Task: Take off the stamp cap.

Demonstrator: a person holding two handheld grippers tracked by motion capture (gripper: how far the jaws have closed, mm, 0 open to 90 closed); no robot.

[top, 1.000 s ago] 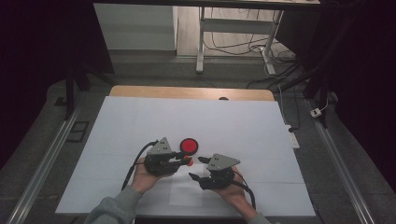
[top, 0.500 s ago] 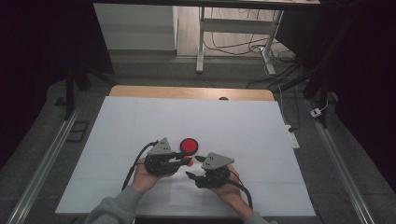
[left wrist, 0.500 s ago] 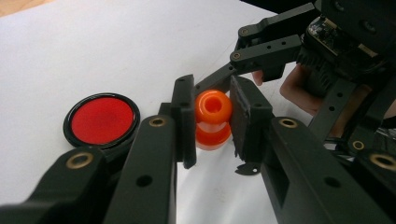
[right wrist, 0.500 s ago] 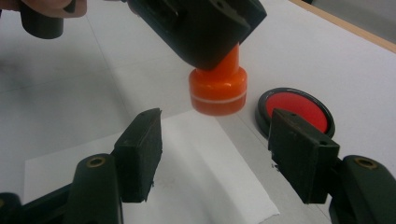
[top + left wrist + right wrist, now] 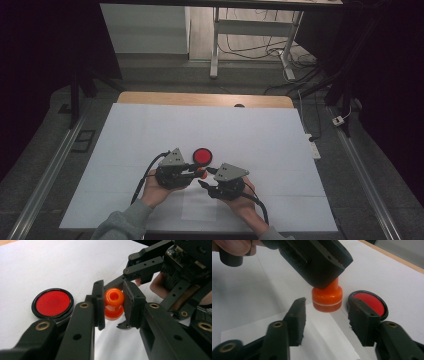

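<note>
Left gripper view, grip: the left gripper is clamped on an orange spool-shaped piece at frame centre, one pad on each side of its narrow upper part.
Left gripper, high view: left gripper sits low and centre-left, held in a hand with a grey sleeve below it.
Orange piece, right gripper view: orange spool-shaped piece hangs at frame centre, its top hidden under the left gripper's black body; whether its base touches the worktop cannot be told.
Right gripper: the right gripper has just been closing; its jaws stand to either side of the orange piece and below it in the frame, pads apart from it, nothing pressed between them.
Right gripper, high view: right gripper lies just right of the left one, tips facing it.
Red disc: a red disc with a black rim lies flat on the worktop at middle left of the left gripper view, just beside the left jaw.
Worktop: the white worktop carries both.
</note>
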